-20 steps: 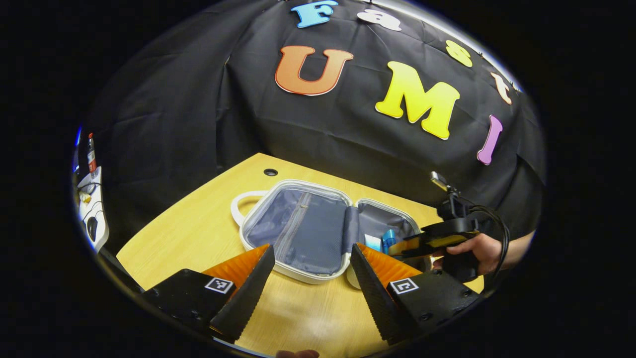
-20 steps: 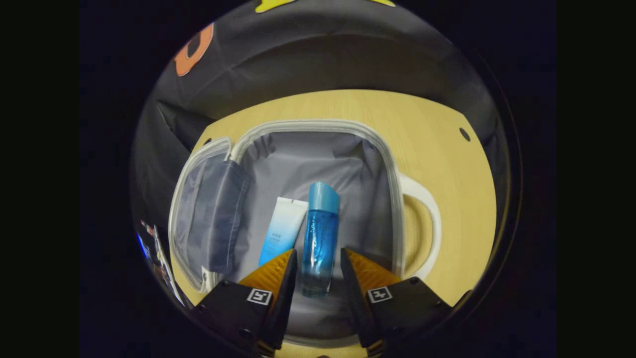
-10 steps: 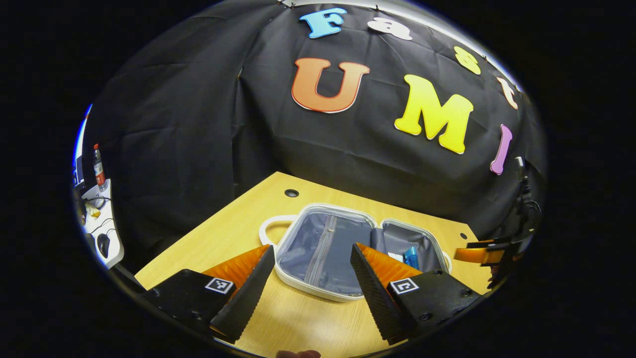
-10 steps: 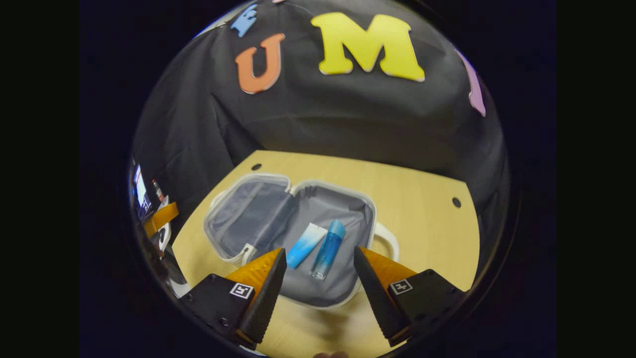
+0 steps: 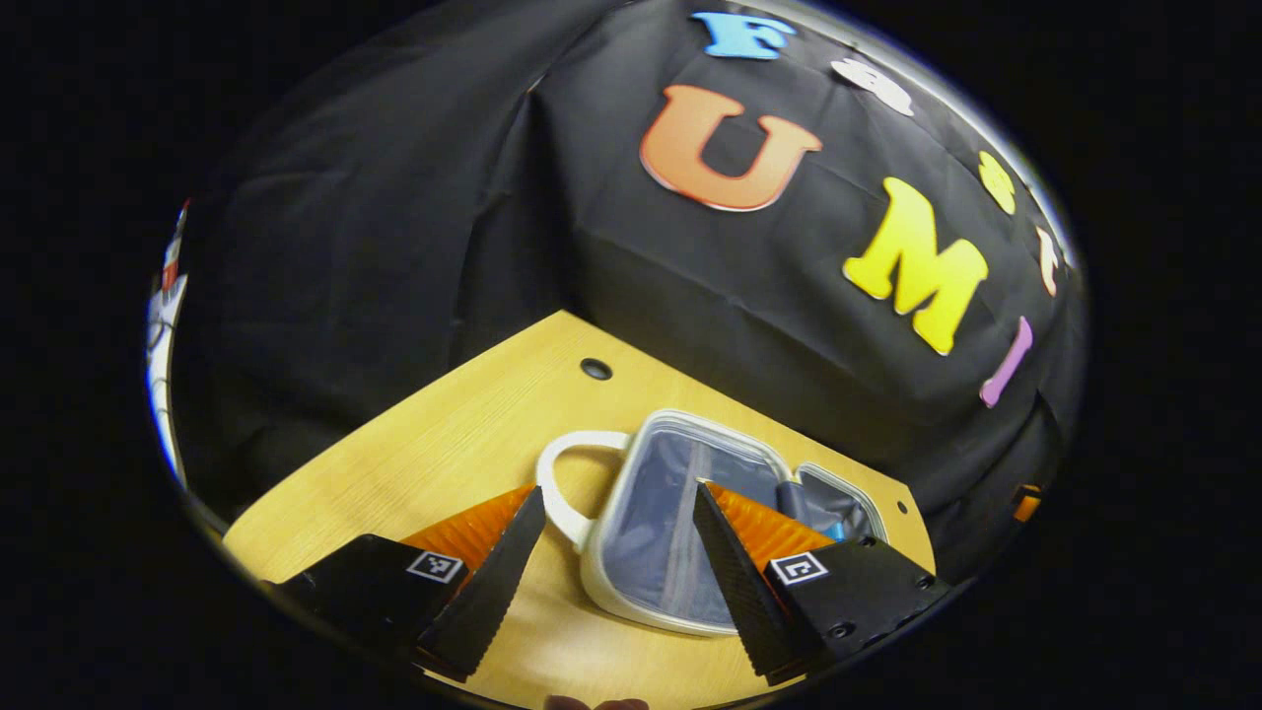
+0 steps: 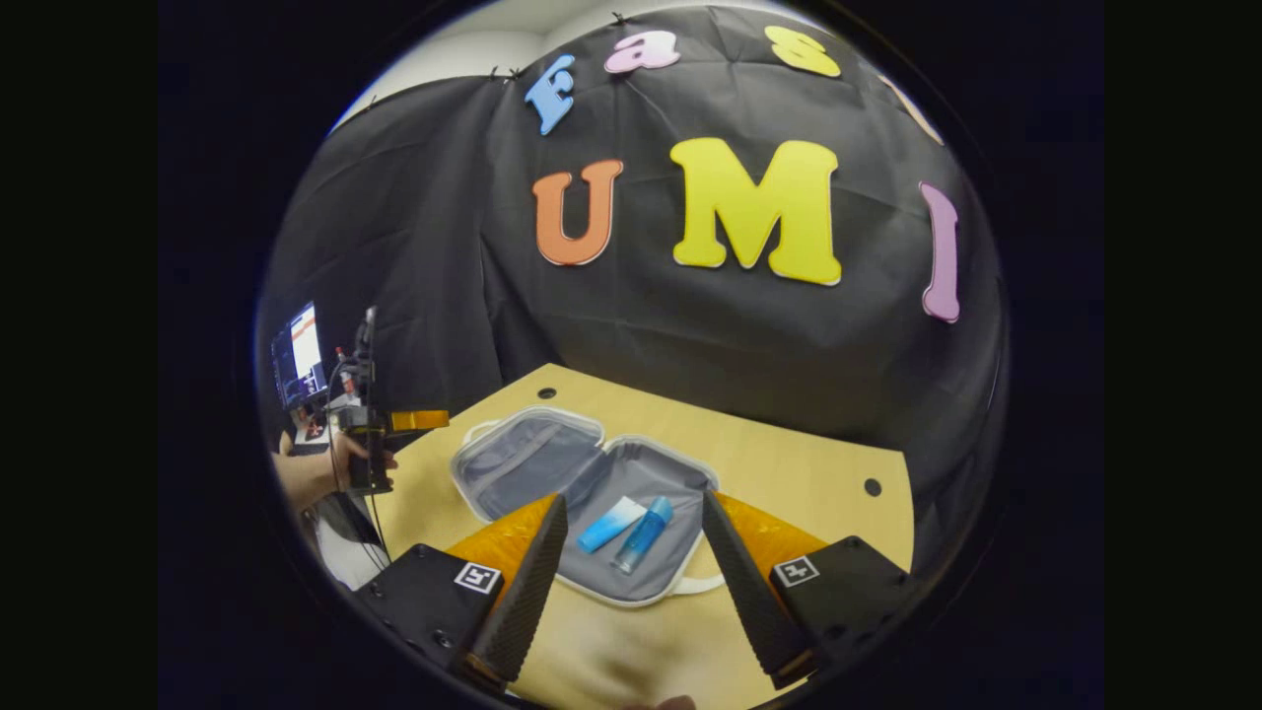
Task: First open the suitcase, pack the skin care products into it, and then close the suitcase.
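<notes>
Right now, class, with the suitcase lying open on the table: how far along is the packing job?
Done: the white hard-shell suitcase lies open, with the blue-and-white tube and the blue bottle inside its grey-lined half. In hand: nothing; the right gripper and the left gripper are open. Left: closing the suitcase.

The left gripper [image 5: 616, 552], fingers spread, hovers over the wooden table [image 5: 463, 444]; open suitcase [image 5: 651, 552] at twelve o'clock.
</notes>
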A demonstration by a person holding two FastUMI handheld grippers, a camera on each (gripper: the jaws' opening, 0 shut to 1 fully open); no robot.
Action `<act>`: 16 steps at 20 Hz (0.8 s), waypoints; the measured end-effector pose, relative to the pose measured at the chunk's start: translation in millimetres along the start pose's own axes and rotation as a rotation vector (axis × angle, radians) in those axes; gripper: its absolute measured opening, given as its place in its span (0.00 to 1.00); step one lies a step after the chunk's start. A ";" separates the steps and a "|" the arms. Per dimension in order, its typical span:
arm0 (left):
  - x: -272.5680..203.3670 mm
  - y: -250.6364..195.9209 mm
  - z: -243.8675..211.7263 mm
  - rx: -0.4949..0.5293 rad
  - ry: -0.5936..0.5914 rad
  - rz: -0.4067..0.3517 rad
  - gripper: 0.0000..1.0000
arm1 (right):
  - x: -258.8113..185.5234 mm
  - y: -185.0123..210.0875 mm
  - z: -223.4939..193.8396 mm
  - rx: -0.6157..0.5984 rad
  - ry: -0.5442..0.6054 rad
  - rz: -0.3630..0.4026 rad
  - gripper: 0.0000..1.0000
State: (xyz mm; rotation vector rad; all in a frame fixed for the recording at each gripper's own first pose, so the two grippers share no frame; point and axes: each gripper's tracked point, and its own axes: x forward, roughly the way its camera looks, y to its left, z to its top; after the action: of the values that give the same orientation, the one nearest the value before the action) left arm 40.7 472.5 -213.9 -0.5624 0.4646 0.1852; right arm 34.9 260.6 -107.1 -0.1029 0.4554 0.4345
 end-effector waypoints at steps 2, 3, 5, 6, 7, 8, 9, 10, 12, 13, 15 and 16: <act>27.1 29.3 -10.1 -0.087 0.064 0.029 0.97 | -4.3 -14.6 -4.3 -0.047 0.010 -0.047 0.82; 37.6 37.9 -14.6 -0.115 0.092 0.036 0.97 | -6.6 -19.1 -6.8 -0.083 0.020 -0.057 0.82; 59.9 44.7 -22.2 -0.156 0.128 0.023 0.97 | -10.0 -12.4 -11.7 -0.115 0.036 -0.051 0.78; 68.4 44.6 -23.3 -0.181 0.147 0.012 0.96 | -7.7 -8.9 -11.9 -0.133 0.043 -0.049 0.82; 76.2 42.2 -28.3 -0.202 0.167 -0.001 0.96 | -5.7 -9.1 -10.0 -0.147 0.043 -0.045 0.81; 82.1 42.8 -33.0 -0.214 0.188 0.002 0.93 | -5.3 -9.0 -8.8 -0.158 0.042 -0.048 0.79; 88.2 43.5 -37.0 -0.219 0.202 0.013 0.89 | -4.5 -7.5 -6.9 -0.156 0.038 -0.042 0.80; 94.5 43.6 -39.7 -0.226 0.212 0.023 0.82 | -4.6 -5.6 -5.8 -0.152 0.037 -0.039 0.80; 100.4 44.1 -40.5 -0.243 0.220 0.041 0.66 | -4.9 -7.9 -4.3 -0.146 0.034 -0.040 0.80; 102.8 45.8 -41.0 -0.251 0.224 0.059 0.72 | -4.3 -9.4 -4.4 -0.138 0.034 -0.041 0.78; 103.8 42.5 -37.4 -0.293 0.229 0.064 0.31 | -4.4 -13.4 -6.4 -0.112 0.036 -0.047 0.78; 103.9 42.9 -35.0 -0.308 0.226 0.078 0.28 | -4.7 -17.1 -7.2 -0.100 0.038 -0.053 0.78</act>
State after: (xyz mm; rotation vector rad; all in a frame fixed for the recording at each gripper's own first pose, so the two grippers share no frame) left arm 106.7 493.5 -309.2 -0.8727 0.6844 0.2721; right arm 35.5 241.9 -111.4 -0.2192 0.4672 0.4039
